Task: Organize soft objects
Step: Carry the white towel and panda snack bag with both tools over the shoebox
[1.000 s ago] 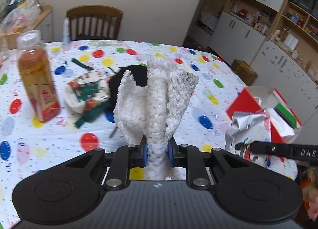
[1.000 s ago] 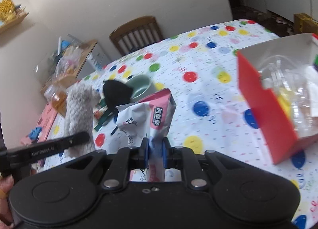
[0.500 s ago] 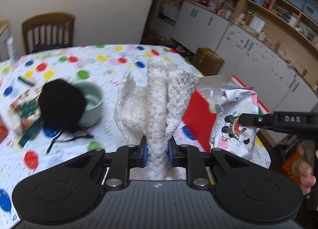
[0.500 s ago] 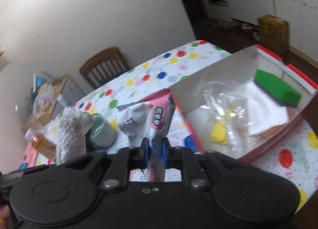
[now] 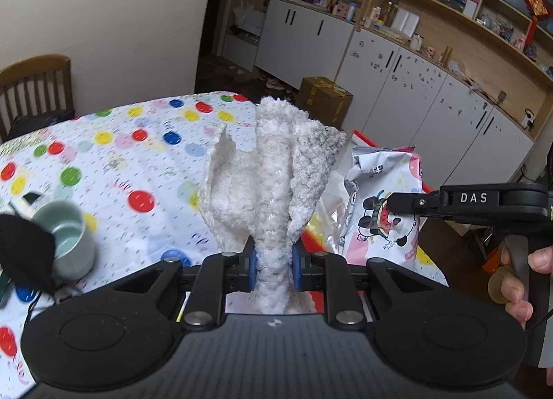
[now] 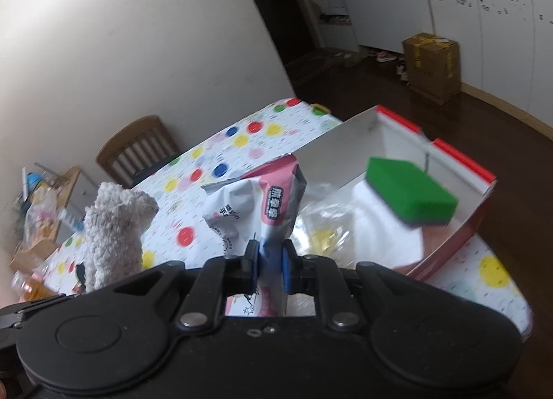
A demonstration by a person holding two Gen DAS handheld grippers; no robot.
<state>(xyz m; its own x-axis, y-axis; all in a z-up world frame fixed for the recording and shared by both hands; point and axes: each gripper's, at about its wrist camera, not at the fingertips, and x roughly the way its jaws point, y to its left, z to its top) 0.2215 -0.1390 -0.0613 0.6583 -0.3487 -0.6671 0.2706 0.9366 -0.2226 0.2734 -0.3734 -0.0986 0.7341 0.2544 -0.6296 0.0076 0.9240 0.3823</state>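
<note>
The fluffy white cloth point(image 5: 273, 177) is pinched upright in the left hand-held gripper point(image 5: 274, 262), jaws squeezed tight on its bunched lower end, held up above the worktop point(image 5: 145, 157) near its right edge. Right beside it, the right hand-held gripper point(image 6: 270, 266) is clamped on a pink and white wipes pack point(image 6: 255, 212), hovering at the near wall of the red box point(image 6: 463, 164). That box sits at the worktop's corner, with dark floor past it. Inside: a green sponge point(image 6: 409, 196), a crinkly clear plastic bag point(image 6: 325, 226) with something yellow in it, and something white underneath. On the left there's a pale green cup point(image 5: 67, 238) with a black cloth point(image 5: 24, 253) touching it. A wooden chair point(image 5: 36, 87) stands at the far edge.
</note>
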